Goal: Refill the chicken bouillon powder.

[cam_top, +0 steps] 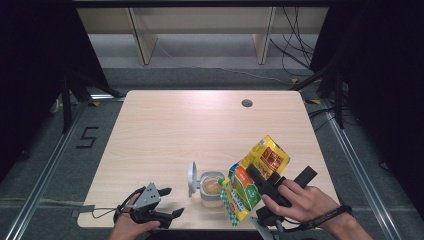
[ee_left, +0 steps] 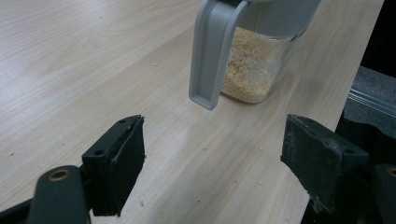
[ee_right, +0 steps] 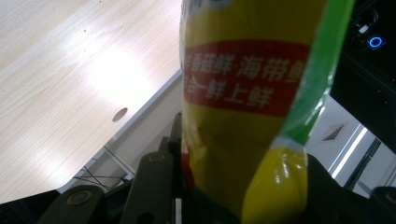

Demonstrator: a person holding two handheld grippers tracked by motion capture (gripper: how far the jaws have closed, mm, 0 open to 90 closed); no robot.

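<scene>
Here the right tool (cam_top: 256, 184) grips a yellow pouch (cam_top: 255, 177), its long axis slanting, lower end tipped over the open jar (cam_top: 212, 188). The left tool (cam_top: 167, 202) rests open on the counter (cam_top: 200, 130).

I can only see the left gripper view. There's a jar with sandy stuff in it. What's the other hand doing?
Observer: The right gripper is holding a yellow and green pouch, tipped over the open jar.
Operator: Is the pouch squashed tight?
Observer: In the right gripper view the pouch stands between the jaws, and they look closed on it.
Operator: Is the jar near the table's edge?
Observer: Yes, near the front edge of the table, between both hands. Its grey lid is flipped up on the left.
Operator: And my gripper?
Observer: The left gripper sits left of the jar, jaws open, holding nothing.
</scene>
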